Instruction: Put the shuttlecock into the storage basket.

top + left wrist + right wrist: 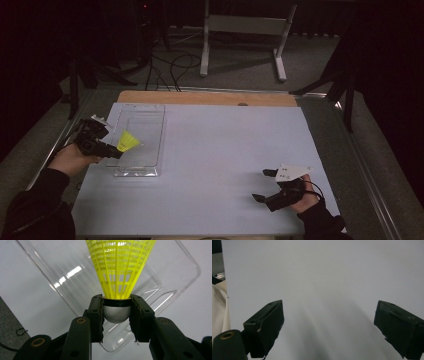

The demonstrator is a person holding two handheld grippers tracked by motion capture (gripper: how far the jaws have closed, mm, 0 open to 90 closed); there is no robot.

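**Left gripper pinching shuttlecock over tray; right gripper spread, idle**

High view: left gripper sits at the table's left edge, holding a yellow shuttlecock above the left rim of a clear plastic tray. Tray lies lengthwise along the left side, its far end near the wooden strip at the back edge. Right gripper is near the front-right corner, jaws apart, well clear of the tray. Wide bare surface between the two grippers; centre and back-right of the table open.

Left gripper view: jaws clamped on the shuttlecock's silver-grey cork base, one pad on each side, skirt pointing away from the camera. Tray is directly below and beyond, one rounded corner under the jaws. Bare table on both sides of the tray; floor visible past the table edge at lower left.

Right gripper view: right gripper jaws spread wide, nothing between them. Bare table ahead; its edge runs down the left side of the picture.
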